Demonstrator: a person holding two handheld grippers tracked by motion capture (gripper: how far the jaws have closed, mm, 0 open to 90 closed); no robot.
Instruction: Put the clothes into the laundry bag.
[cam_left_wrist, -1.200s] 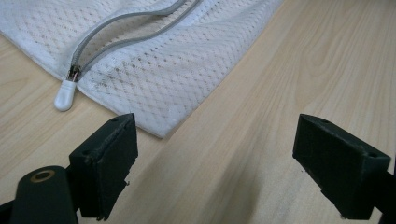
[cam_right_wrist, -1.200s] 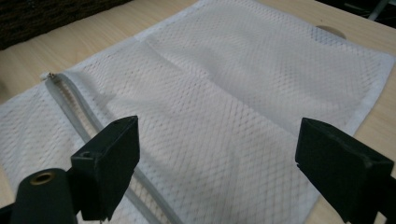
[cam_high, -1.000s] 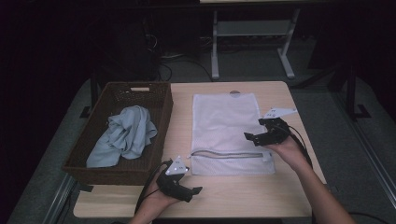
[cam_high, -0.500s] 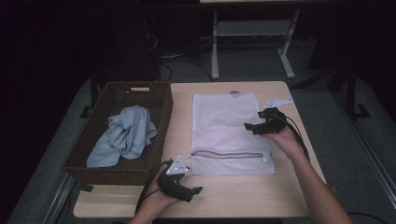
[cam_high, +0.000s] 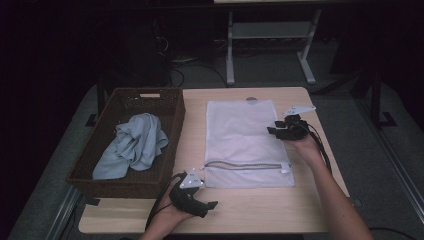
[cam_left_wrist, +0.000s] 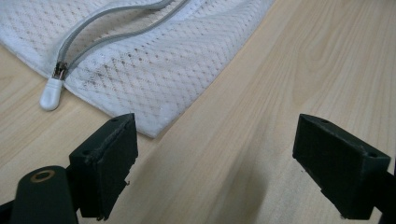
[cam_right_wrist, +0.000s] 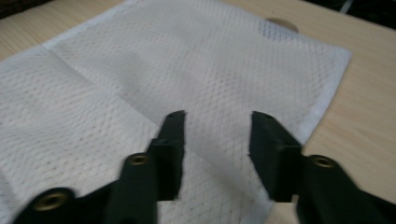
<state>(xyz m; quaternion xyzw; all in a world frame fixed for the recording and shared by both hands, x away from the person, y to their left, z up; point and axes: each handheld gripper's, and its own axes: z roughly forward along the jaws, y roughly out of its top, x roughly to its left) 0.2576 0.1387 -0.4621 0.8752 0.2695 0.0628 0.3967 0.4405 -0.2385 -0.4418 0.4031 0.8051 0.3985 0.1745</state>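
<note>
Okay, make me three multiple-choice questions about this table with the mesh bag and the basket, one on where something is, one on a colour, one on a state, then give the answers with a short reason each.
1. Where does the light blue cloth lie?
A. in the wicker basket
B. on the mesh bag
C. on the floor

2. What colour is the mesh bag?
A. black
B. white
C. red

3. How is the bag's zipper?
A. fully shut
B. torn off
C. partly open

Answers:
1. A, the cloth is bunched inside the basket's walls.
2. B, both gripper views show white netting.
3. C, the left gripper view shows the grey zipper tapes gaping apart beyond the white pull.
</note>
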